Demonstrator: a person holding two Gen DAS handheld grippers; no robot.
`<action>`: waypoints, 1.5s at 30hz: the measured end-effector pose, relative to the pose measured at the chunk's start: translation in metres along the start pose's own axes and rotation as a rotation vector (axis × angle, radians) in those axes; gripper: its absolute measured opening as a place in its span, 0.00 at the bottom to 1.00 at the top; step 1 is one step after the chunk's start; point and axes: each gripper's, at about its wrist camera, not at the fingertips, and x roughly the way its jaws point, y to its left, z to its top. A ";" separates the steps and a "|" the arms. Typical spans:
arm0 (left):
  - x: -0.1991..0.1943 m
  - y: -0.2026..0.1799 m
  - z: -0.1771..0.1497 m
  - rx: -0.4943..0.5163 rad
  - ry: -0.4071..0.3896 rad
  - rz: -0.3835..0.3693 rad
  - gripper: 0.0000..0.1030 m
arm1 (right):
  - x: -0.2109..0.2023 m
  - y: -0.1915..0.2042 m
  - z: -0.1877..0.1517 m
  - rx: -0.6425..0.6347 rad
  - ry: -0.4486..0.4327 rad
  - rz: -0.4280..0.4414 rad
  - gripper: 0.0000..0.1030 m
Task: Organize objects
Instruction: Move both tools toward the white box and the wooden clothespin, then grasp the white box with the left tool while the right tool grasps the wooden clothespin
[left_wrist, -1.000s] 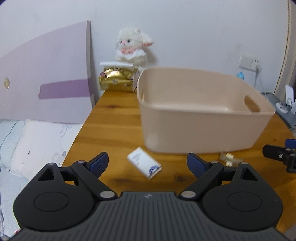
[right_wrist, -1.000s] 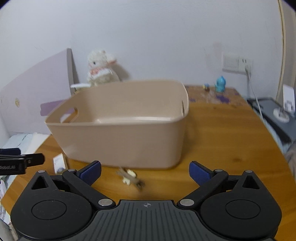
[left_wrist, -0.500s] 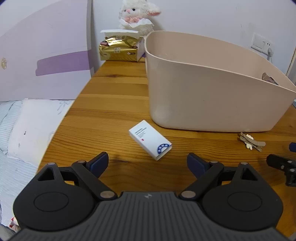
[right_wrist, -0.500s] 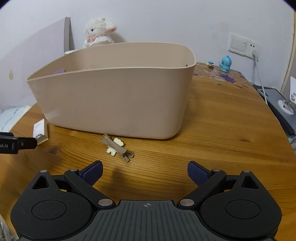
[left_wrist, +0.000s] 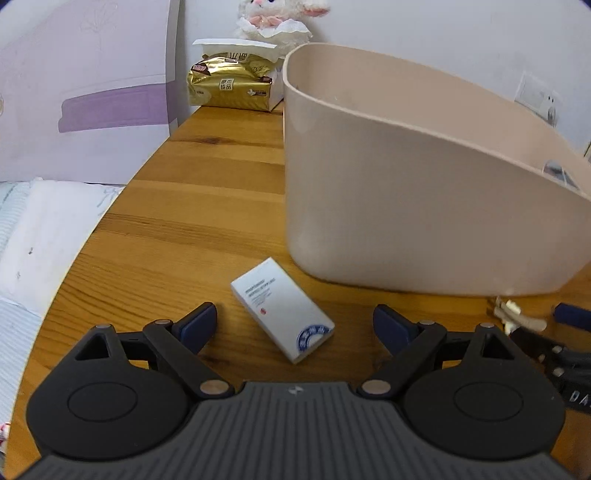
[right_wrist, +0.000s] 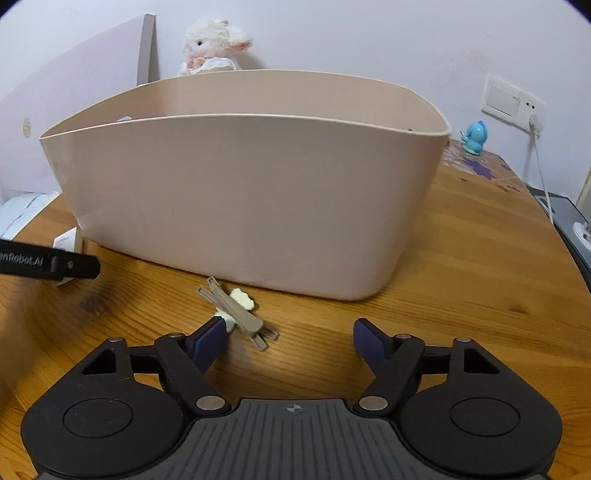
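A small white box (left_wrist: 282, 308) with a blue round print lies flat on the wooden table, between the blue pads of my open left gripper (left_wrist: 293, 325). A beige plastic bin (left_wrist: 424, 206) stands just behind it. In the right wrist view the same bin (right_wrist: 251, 206) fills the middle. In front of it lies a tan hair clip with a cream flower (right_wrist: 236, 312), close to the left fingertip of my open right gripper (right_wrist: 290, 339). The clip (left_wrist: 517, 314) shows at the far right of the left wrist view. Nothing is held.
A gold tissue pack (left_wrist: 231, 83) and a white plush lamb (left_wrist: 277, 18) sit at the back by the wall. A lilac board (left_wrist: 85, 92) stands left of the table. A blue figurine (right_wrist: 474, 138) and a wall socket (right_wrist: 511, 103) are at the right.
Both grippers have moved down and forward toward the table. The white box now lies between the left fingers, and the hair clip is near the right gripper's left finger.
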 end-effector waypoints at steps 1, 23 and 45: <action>0.001 0.000 0.001 -0.004 -0.004 -0.007 0.89 | 0.001 0.001 0.001 -0.006 -0.002 0.005 0.76; -0.013 0.011 -0.007 0.064 -0.015 -0.032 0.36 | -0.017 0.017 0.001 -0.056 -0.013 0.058 0.25; -0.049 0.013 -0.038 0.037 -0.037 -0.035 0.32 | -0.053 0.018 -0.015 0.029 -0.063 -0.004 0.14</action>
